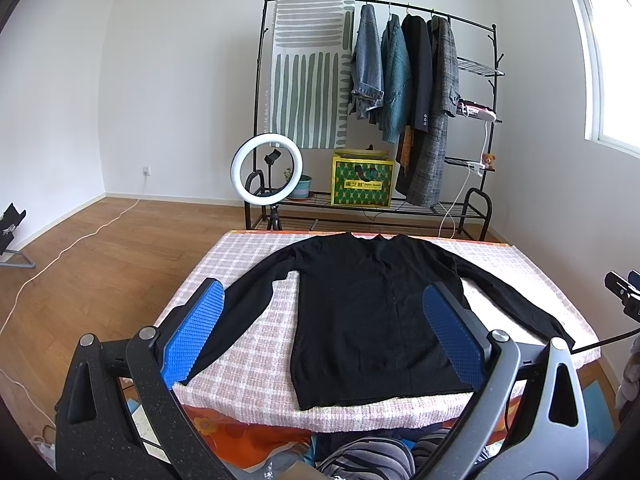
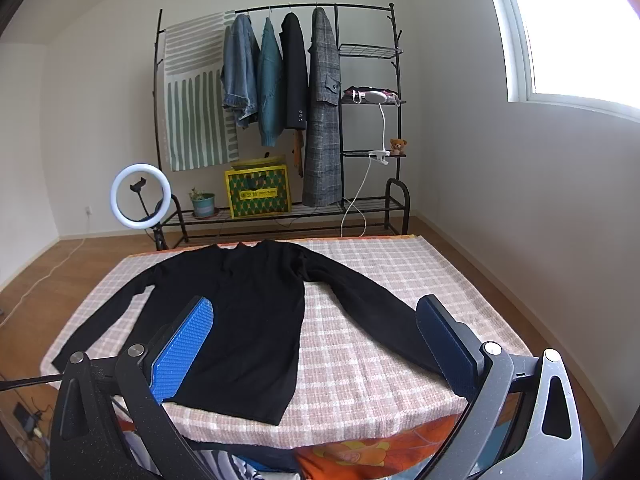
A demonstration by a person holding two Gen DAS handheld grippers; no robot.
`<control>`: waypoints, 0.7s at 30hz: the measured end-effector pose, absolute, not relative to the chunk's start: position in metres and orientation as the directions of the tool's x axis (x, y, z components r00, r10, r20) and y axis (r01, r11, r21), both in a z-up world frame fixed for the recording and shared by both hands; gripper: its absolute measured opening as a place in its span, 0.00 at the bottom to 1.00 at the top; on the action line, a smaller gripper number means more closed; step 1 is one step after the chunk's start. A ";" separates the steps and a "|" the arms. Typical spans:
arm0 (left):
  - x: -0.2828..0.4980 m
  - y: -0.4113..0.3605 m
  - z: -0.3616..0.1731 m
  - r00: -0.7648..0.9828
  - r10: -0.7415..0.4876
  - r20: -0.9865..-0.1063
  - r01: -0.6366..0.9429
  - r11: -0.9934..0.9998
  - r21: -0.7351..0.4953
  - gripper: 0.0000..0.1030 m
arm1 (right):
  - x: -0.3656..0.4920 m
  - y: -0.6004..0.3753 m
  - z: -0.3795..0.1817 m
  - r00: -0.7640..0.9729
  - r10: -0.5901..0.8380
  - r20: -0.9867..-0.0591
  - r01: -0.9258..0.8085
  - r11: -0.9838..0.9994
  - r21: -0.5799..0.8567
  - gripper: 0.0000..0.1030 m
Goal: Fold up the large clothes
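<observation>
Black sweater (image 1: 360, 312) lies flat, sleeves spread, on the pink checked cloth (image 1: 248, 352) straight ahead of both my claws. My left claw (image 1: 320, 332) and right claw (image 2: 316, 344) hang above its near hem, jaws wide apart, gripping nothing. Beyond the table's far edge stand a clothes rack (image 1: 490, 92), a ring light (image 1: 266, 168) and a yellow box (image 2: 257, 191) on wooden floor (image 1: 100, 248).
</observation>
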State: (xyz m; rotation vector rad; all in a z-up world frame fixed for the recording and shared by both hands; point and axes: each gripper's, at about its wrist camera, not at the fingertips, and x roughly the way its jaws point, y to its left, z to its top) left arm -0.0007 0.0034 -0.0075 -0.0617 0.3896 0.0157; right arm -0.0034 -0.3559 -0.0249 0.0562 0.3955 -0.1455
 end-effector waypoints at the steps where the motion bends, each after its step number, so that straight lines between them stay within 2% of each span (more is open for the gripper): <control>1: -0.001 0.003 -0.007 0.925 0.005 -0.379 -0.028 0.998 -0.057 0.98 | -0.003 -0.356 -0.026 0.912 -0.131 -0.389 0.154 0.988 0.026 0.98; 21: 0.000 0.004 -0.005 0.924 0.002 -0.381 -0.027 0.998 -0.059 0.98 | -0.004 -0.353 -0.026 0.916 -0.130 -0.381 0.150 0.988 0.023 0.98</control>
